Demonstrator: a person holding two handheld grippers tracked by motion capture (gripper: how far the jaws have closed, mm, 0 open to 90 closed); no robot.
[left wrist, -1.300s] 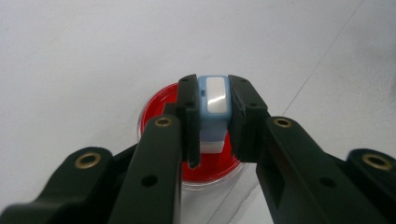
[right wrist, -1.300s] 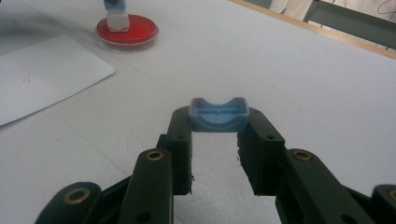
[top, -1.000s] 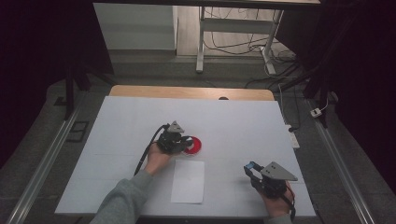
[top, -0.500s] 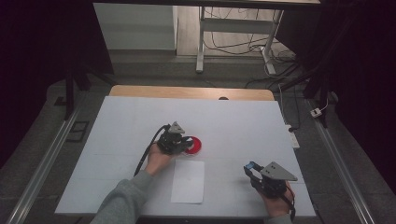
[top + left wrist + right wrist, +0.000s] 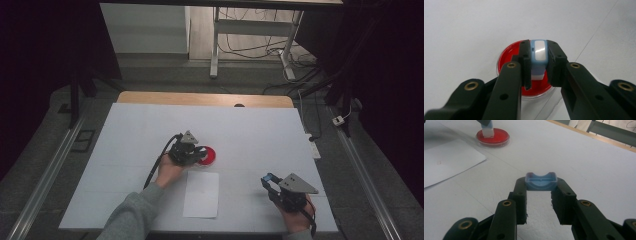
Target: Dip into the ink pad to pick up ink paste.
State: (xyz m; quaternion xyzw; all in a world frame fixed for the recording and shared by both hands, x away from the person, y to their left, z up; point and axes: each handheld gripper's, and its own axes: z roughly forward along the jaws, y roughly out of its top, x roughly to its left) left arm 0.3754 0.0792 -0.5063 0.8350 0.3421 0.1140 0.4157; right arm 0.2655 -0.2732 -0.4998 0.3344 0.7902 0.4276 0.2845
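A round red ink pad (image 5: 212,156) (image 5: 508,54) lies near the middle of the white table (image 5: 250,130). My left gripper (image 5: 199,153) (image 5: 538,63) is shut on a blue and white stamp (image 5: 538,53), which stands upright with its foot on the pad. The right gripper view catches that stamp (image 5: 487,129) on the pad (image 5: 496,139) from the side. A blue cap (image 5: 540,181) (image 5: 267,177) with a curved notch sits between the tips of my right gripper (image 5: 539,188) (image 5: 267,181), held just above the table at the front right.
A white sheet of paper (image 5: 201,194) (image 5: 446,161) lies flat just in front of the ink pad, between the two hands. A wooden strip (image 5: 200,98) runs along the table's far edge. Metal rails (image 5: 45,170) flank both sides.
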